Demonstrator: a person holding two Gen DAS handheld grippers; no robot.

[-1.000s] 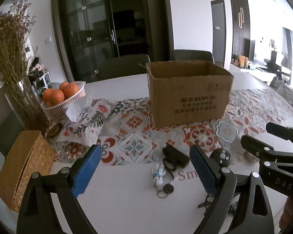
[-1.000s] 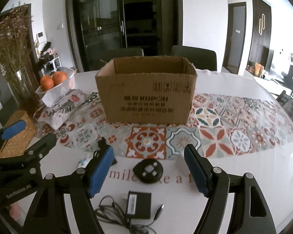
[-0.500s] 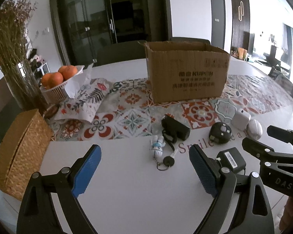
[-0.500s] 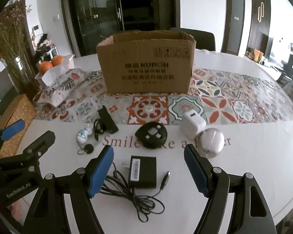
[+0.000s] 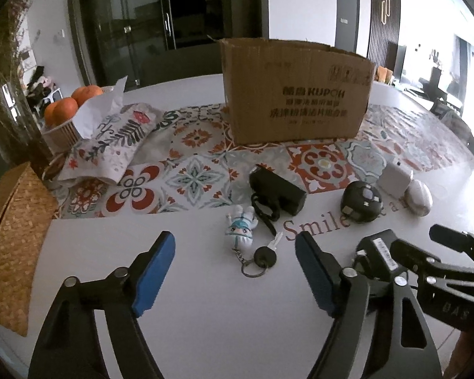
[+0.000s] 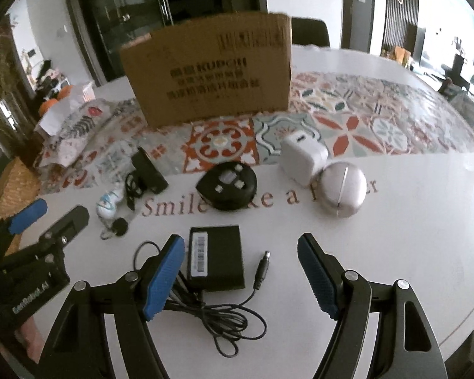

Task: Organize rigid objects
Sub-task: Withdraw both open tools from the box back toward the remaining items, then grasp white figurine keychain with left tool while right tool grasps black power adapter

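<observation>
Cable (image 6: 224, 319) of black adapter (image 6: 216, 257) runs hidden behind right gripper's fingers (image 6: 164, 281).

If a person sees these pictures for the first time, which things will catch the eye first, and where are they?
The cardboard box stands tall at the back, on the colourful tiled runner. In front of it, small gadgets lie scattered on the white table: a round black device, a white charger and a silver egg-shaped case. Nearest, the open right gripper hovers over a black power adapter.
</observation>
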